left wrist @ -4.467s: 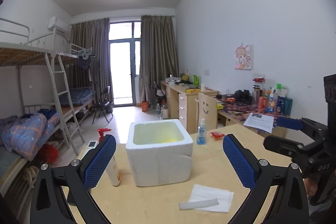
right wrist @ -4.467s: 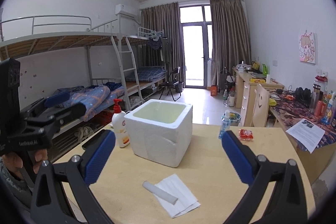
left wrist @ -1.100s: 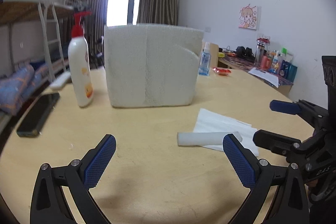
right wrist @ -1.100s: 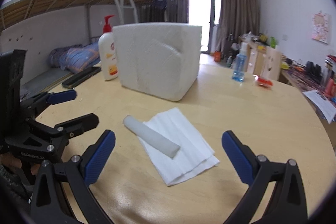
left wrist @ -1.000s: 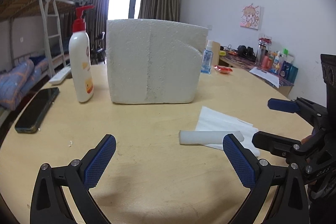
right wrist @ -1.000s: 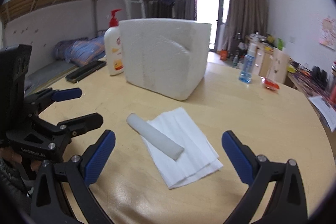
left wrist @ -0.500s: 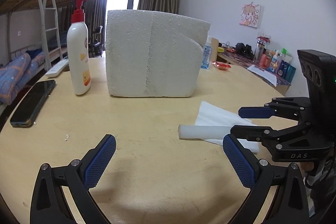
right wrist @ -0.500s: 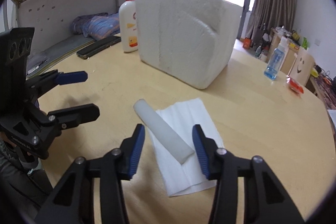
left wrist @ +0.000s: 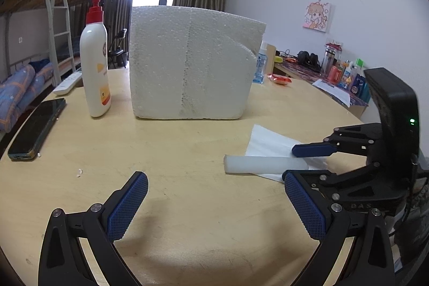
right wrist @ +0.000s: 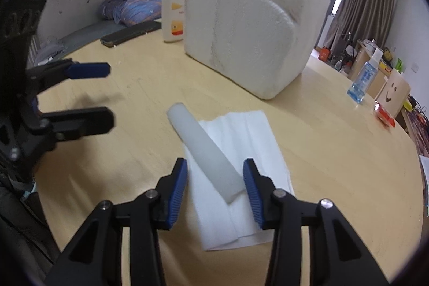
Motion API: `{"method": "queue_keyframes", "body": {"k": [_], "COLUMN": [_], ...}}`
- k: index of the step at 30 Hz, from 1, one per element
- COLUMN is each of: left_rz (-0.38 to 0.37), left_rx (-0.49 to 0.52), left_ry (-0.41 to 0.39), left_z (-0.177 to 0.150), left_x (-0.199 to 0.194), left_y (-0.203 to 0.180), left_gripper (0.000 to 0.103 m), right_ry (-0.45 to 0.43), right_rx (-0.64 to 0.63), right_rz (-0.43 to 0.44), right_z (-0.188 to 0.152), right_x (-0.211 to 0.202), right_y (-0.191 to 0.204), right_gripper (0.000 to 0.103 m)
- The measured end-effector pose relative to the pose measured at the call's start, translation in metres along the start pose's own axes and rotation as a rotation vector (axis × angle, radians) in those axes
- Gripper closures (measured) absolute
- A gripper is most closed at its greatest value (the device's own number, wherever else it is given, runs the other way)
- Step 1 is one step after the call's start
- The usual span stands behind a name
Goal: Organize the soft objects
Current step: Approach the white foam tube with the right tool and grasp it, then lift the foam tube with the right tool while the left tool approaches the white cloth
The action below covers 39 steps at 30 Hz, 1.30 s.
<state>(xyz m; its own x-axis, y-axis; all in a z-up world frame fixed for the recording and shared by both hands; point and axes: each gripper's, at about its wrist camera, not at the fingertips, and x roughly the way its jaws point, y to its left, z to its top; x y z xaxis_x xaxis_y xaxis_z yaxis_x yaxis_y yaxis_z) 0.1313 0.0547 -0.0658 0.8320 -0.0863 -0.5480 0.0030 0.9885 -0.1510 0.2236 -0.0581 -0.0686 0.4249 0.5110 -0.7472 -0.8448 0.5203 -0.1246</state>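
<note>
The right gripper (right wrist: 214, 182) straddles the near end of the white foam cylinder (right wrist: 203, 149), its jaws closing, with a gap visible between each blue pad and the foam. The cylinder lies across the left edge of a folded white tissue (right wrist: 241, 165) on the wooden table (right wrist: 335, 152), near the white foam box (right wrist: 249, 26). The left gripper (left wrist: 214, 208) hovers over bare table left of the cylinder, fingers spread wide and empty.
</note>
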Motion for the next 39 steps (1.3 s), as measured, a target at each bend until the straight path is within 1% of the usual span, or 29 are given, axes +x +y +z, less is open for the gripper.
{"method": "queue_keyframes", "body": {"k": [3, 6, 9, 10, 11, 15, 22, 27, 30, 33, 35, 39], "left_rz": [-0.002, -0.002, -0.001, 0.0, 0.001, 0.001, 0.017, -0.01, -0.033, -0.096, -0.137, -0.175], "left_rx": [0.0, 0.001, 0.002, 0.003, 0.005, 0.009, 0.027, 0.037, 0.05, 0.076, 0.092, 0.089], "left_ry": [0.002, 0.001, 0.001, 0.002, 0.003, 0.001, -0.017, -0.013, -0.009, 0.01, 0.025, 0.045], "left_z": [0.0, -0.001, -0.001, -0.001, -0.001, -0.001, -0.003, -0.006, -0.007, -0.006, -0.004, 0.0], "left_x": [0.0, 0.0, 0.0, 0.0, 0.0, -0.001, -0.004, -0.008, -0.009, -0.007, -0.004, 0.004], "left_y": [0.0, 0.0, -0.001, -0.001, -0.001, -0.002, -0.007, -0.015, -0.021, -0.03, -0.037, -0.045], "left_gripper": [0.001, 0.001, 0.001, 0.001, 0.001, 0.001, 0.001, 0.001, 0.001, 0.001, 0.001, 0.001], "right_ry": [0.021, 0.029, 0.029, 0.031, 0.031, 0.011, -0.046, -0.053, -0.071, -0.083, -0.087, -0.106], "right_rx": [0.002, 0.017, 0.026, 0.031, 0.033, 0.048, 0.118, 0.205, 0.255, 0.315, 0.331, 0.358], "right_rz": [0.024, 0.057, 0.067, 0.079, 0.094, 0.091, 0.142, 0.214, 0.228, 0.243, 0.248, 0.262], "right_z": [0.0, 0.002, 0.001, 0.001, 0.0, 0.0, -0.003, -0.009, -0.015, -0.021, -0.025, -0.03], "right_x": [0.005, 0.007, 0.007, 0.006, 0.005, -0.004, -0.029, -0.035, -0.04, -0.041, -0.042, -0.046], "right_y": [-0.005, -0.008, -0.009, -0.009, -0.008, -0.007, -0.005, -0.005, -0.008, -0.014, -0.015, -0.017], "right_gripper": [0.063, 0.071, 0.08, 0.087, 0.087, 0.088, 0.088, 0.088, 0.087, 0.088, 0.088, 0.087]}}
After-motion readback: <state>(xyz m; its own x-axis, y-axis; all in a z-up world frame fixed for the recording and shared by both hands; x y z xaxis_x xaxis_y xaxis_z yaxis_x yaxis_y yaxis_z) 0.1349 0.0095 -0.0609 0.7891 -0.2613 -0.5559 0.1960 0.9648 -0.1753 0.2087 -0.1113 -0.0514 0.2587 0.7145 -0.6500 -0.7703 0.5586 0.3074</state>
